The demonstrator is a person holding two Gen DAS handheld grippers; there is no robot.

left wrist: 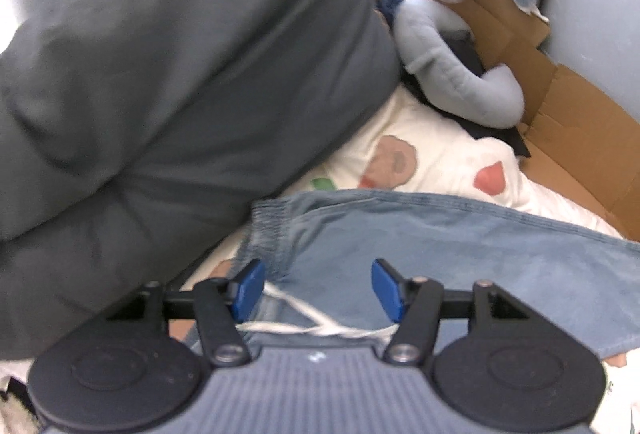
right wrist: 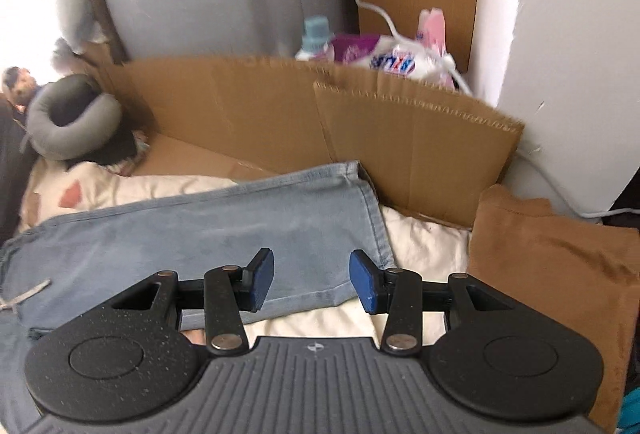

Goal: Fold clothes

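Note:
Light blue denim trousers [left wrist: 420, 246] lie flat on a cream printed bedsheet [left wrist: 440, 161]. Their elastic waistband sits at the left in the left wrist view, with a white drawstring [left wrist: 316, 326] trailing below. My left gripper [left wrist: 318, 292] hovers open above the waist end, nothing between its blue pads. In the right wrist view the trousers [right wrist: 200, 234] stretch leftward, their hem at the right. My right gripper [right wrist: 312, 282] hangs open above the hem end, its jaws apart and empty. A folded brown garment [right wrist: 552, 262] lies to the right.
A big dark grey duvet [left wrist: 180, 93] is heaped at the left. A grey neck pillow [left wrist: 452, 73] rests behind the trousers. Flattened cardboard [right wrist: 280, 121] stands along the far edge, with bottles and packets [right wrist: 384, 53] behind it and a white wall [right wrist: 560, 33] at the right.

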